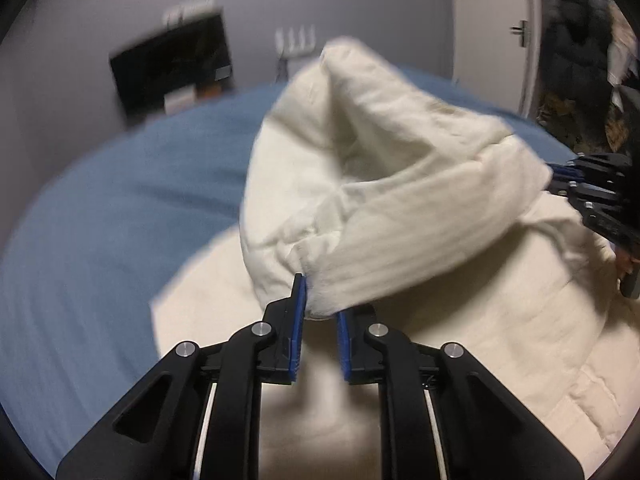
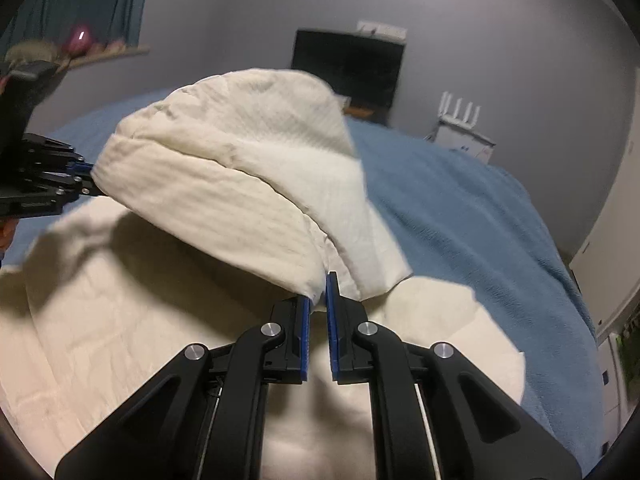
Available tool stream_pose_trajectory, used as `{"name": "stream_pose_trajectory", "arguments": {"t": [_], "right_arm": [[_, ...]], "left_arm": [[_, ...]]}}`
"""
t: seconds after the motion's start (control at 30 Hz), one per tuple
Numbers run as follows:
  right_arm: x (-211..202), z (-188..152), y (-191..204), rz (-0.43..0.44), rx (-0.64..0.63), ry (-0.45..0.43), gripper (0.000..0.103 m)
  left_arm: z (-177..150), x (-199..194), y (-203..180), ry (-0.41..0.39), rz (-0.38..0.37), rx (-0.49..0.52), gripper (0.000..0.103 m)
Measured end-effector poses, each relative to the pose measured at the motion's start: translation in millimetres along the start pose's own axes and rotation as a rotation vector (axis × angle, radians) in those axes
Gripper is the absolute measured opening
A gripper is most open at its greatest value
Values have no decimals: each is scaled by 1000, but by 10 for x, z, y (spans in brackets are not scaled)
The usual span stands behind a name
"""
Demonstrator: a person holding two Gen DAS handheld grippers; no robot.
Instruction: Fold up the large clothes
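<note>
Left gripper [image 1: 320, 300]: jaws clenched on cream garment's [image 1: 400, 208] ribbed hem corner, pitched downward. Right gripper [image 2: 318, 292]: jaws pinched tight on opposite hem corner, likewise pitched down. Two grippers, one garment. Hem stretched between both tongs, raised; rest of garment spread beneath on blue bedspread [image 2: 480, 216]. One dark monitor [image 2: 348, 64] behind.

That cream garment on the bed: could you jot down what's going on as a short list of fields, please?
garment: cream padded garment, one band-like edge lifted, the rest lying on the bed
surface: blue blanket
left tool: shut on one end of the lifted edge
right tool: shut on the other end
lifted part: stretched between both tools, hanging in a fold above the flat part
background: dark screen, grey wall, white door
</note>
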State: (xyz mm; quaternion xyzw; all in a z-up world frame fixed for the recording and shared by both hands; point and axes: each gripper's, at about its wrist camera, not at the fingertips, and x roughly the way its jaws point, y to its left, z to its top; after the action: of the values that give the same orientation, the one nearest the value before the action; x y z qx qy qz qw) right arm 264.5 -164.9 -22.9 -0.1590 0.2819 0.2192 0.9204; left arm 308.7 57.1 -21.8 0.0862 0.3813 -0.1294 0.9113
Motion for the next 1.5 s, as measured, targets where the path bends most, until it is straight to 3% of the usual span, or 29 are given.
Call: {"name": "stream_pose_trajectory", "arguments": {"t": [0.13,0.17,0.2,0.27,0.4,0.47,0.57,0.6,0.63,0.67,0.77,0.8,0.83,0.87,0.9,1.0,1.1,1.23,1.5], "right_arm": [[230,38,158,11,-35,73,5],[291,40,179,14,-36,94,6],[350,32,204,14,-36,119,6],[432,56,229,3,-46,141,6],[496,75,238,-1,-65,158,6],[460,84,227,6,-59,156,10],[389,87,190,32,-53,149,28],[360,81,183,42,-52,149,45],[334,71,171,50,-51,146,56],[284,61,160,58,-50,137,56],[162,28,165,67,-49,124,56],[143,34,150,70,-44,120,56],[119,35,133,75,-37,115,56],[86,40,109,76,-29,108,56],[78,56,84,75,-28,104,56],[31,97,54,69,-27,86,56],[-9,171,-4,83,-1,44,56],[116,317,-122,93,61,26,56],[985,288,-84,84,70,227,55]], "left_arm": [[-106,255,185,42,-30,-70,23],[-100,278,208,38,-22,-60,32],[-90,277,215,37,-20,-55,55],[-93,193,212,18,-41,-56,87],[-89,8,149,-8,-83,-13,88],[-65,-96,103,-28,-147,-19,88],[42,-212,22,-80,-254,-40,88],[67,-245,-22,-91,-288,-55,90],[94,-262,-51,-95,-325,-71,91],[146,-255,-80,-93,-359,-93,94],[245,-127,-142,-67,-343,-115,93],[255,-91,-133,-59,-345,-129,87],[269,-35,-107,-46,-355,-149,79],[277,20,-84,-20,-370,-176,50],[290,153,50,17,-402,-210,34],[270,283,277,37,-485,-312,21],[221,312,492,26,-533,-388,20],[148,444,596,96,-529,-355,22],[129,689,625,212,-484,-300,27]]}}
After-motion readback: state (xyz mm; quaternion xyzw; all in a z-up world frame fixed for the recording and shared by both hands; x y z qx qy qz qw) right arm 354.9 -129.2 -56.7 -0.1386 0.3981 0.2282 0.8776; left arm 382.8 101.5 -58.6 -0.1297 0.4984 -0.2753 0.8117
